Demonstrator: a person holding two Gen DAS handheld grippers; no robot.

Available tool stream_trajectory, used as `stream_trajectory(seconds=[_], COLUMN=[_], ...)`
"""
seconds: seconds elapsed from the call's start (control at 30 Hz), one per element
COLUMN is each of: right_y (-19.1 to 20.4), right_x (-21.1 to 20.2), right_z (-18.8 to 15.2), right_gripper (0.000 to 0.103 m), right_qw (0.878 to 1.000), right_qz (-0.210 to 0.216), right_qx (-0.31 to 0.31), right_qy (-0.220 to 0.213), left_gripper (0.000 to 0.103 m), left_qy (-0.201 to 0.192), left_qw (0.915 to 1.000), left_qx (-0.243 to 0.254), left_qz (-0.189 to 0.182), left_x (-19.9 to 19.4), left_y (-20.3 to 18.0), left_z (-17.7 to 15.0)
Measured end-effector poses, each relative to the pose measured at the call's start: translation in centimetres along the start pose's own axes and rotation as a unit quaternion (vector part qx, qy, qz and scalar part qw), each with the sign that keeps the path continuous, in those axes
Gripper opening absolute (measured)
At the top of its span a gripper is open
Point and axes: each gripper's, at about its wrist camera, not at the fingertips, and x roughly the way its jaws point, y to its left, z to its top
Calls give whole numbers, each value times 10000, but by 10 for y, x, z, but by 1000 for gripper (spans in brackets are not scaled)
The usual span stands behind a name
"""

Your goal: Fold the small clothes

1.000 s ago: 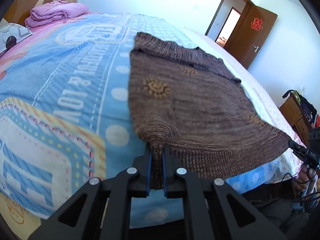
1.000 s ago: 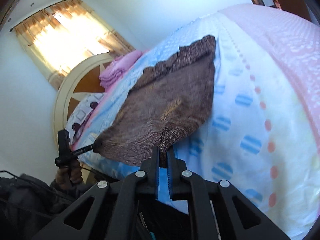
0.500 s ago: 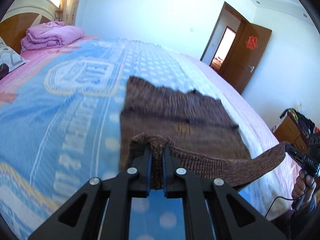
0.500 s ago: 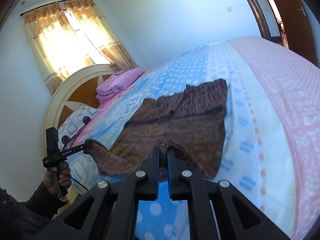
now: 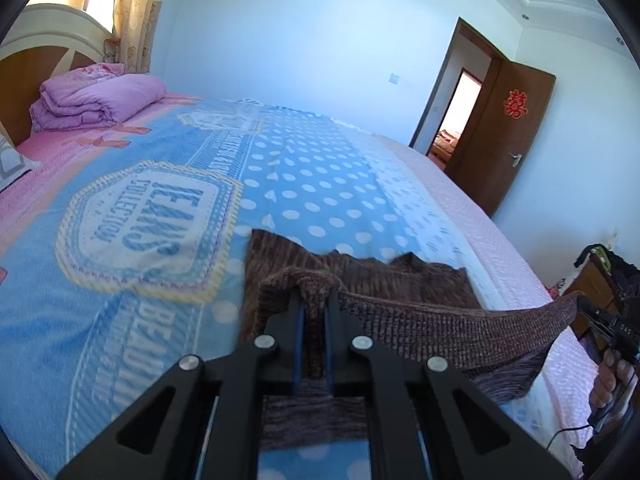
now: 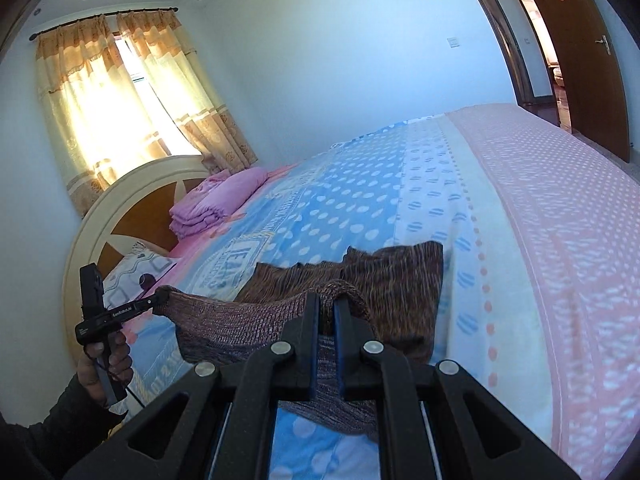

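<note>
A brown knitted sweater (image 5: 400, 280) (image 6: 396, 280) lies on the bed, its near hem lifted and carried over its far part. My left gripper (image 5: 314, 300) is shut on one hem corner; in the right wrist view the same left gripper (image 6: 154, 300) shows at the left, held by a hand. My right gripper (image 6: 326, 304) is shut on the other hem corner and appears at the right edge of the left wrist view as the right gripper (image 5: 580, 304). The ribbed hem (image 5: 460, 328) hangs stretched between both grippers above the bed.
The bed cover (image 5: 312, 184) is blue with white dots and a pink side strip (image 6: 560, 220). A folded purple quilt (image 5: 96, 100) sits by the headboard (image 6: 120, 216). An open brown door (image 5: 500, 132) is beyond the bed; a wooden cabinet (image 5: 592, 284) stands at the right.
Both grippers have risen and moved forward over the bed, carrying the sweater's hem up and over toward its far end. The lower half is now folded across the upper part.
</note>
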Motion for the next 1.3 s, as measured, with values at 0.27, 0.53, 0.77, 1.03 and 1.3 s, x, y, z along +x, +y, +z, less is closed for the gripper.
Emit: stream_trajectory(seconds=[0.27, 0.53, 0.77, 1.03, 1.3], right_y=[-32, -80, -51, -42, -44], right_x=[72, 151, 152, 212, 208], right_z=[23, 8, -12, -12, 66], right_gripper=[6, 11, 76, 76, 76], right_qw=[9989, 9868, 9711, 9349, 9429], right_qz=[-393, -1211, -1794, -2280, -2767], right_qx=[74, 35, -1206, -1915, -1597], right_qy=[249, 1079, 1009, 1933, 940], left_gripper=[9, 19, 69, 71, 75], left_qy=[421, 1060, 993, 1238, 1033], left_qw=[9988, 9872, 9725, 9489, 9618], left_qx=[-54, 244, 1404, 2051, 967], left_qz=[225, 1167, 1573, 2055, 2344], left_x=[84, 144, 118, 159, 162], left_y=[11, 18, 3, -21, 8], left_z=[26, 3, -32, -25, 48])
